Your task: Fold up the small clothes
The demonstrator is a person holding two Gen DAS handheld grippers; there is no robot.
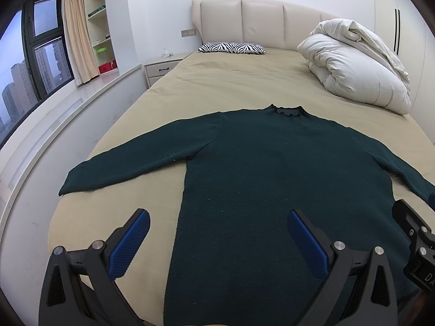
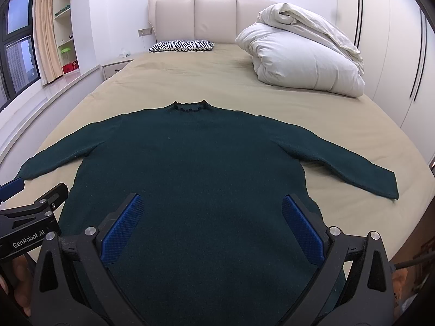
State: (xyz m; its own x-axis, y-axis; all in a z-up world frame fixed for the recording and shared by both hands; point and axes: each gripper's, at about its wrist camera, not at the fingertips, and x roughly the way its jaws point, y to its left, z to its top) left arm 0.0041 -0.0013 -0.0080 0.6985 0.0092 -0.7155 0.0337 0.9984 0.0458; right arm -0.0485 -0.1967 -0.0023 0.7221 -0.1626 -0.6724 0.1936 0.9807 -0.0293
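A dark green sweater (image 1: pixel 272 168) (image 2: pixel 195 163) lies flat on the beige bed, collar away from me, both sleeves spread out to the sides. My left gripper (image 1: pixel 218 217) hovers wide open above the sweater's lower left part, its left blue pad over bare sheet, nothing between the fingers. My right gripper (image 2: pixel 210 202) hovers wide open above the sweater's lower middle, also holding nothing. The right gripper's body (image 1: pixel 416 239) shows at the right edge of the left wrist view. The left gripper's body (image 2: pixel 30 217) shows at the left edge of the right wrist view.
The bed sheet (image 1: pixel 231 81) (image 2: pixel 190 76) stretches beyond the collar. A zebra-print pillow (image 1: pixel 231 47) (image 2: pixel 182 45) lies by the padded headboard. A folded white duvet (image 1: pixel 356 65) (image 2: pixel 301 57) is piled at the far right. A nightstand (image 1: pixel 160 69), window ledge and shelves stand left; wardrobe doors (image 2: pixel 394 54) right.
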